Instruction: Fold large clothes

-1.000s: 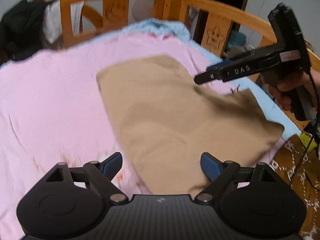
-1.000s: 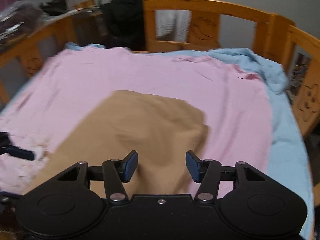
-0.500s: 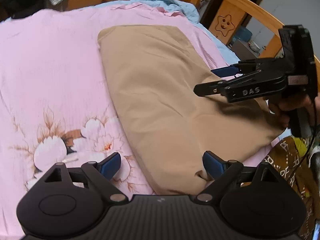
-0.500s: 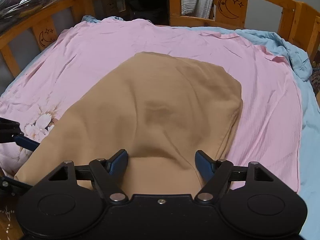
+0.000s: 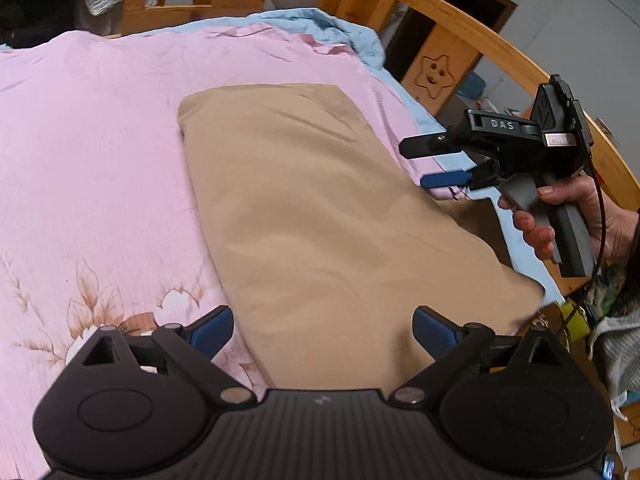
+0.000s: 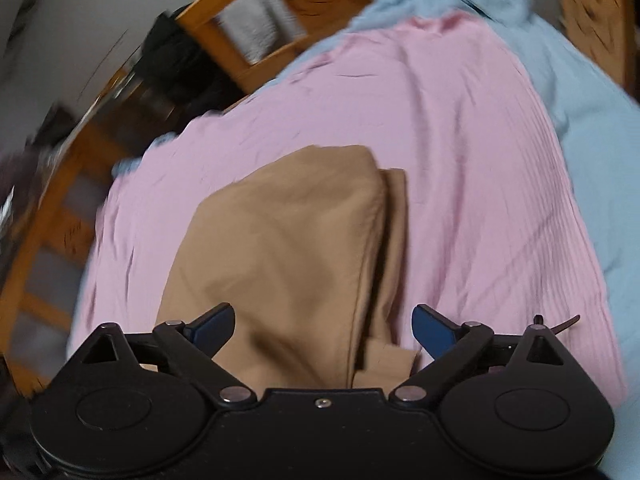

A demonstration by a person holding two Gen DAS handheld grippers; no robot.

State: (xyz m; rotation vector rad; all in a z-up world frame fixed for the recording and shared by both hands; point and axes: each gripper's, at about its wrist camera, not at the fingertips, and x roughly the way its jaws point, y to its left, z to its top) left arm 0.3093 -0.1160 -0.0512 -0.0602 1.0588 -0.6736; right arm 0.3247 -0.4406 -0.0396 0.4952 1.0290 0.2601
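Left hand-held gripper (image 5: 322, 330): opening, pinching nothing, over tan garment (image 5: 320, 208).
Right hand-held gripper (image 6: 323, 324): opening, empty.
Bed: pink sheet (image 5: 92, 152).

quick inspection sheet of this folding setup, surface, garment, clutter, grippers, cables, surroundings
Surface: pink bedsheet with a flower print, over a light blue sheet showing at the edges.
Job's things: tan garment lying folded on the pink sheet; a lower layer peeks out along one side in the right wrist view.
Clutter: nothing seen on the bed beyond the garment.
Grippers: left gripper and right gripper both opening, nothing pinched; the garment lies below them.
Cables: thin dark cable hanging from the right gripper.
Surroundings: wooden bed rail with star and moon carvings; dark clothes beyond it.
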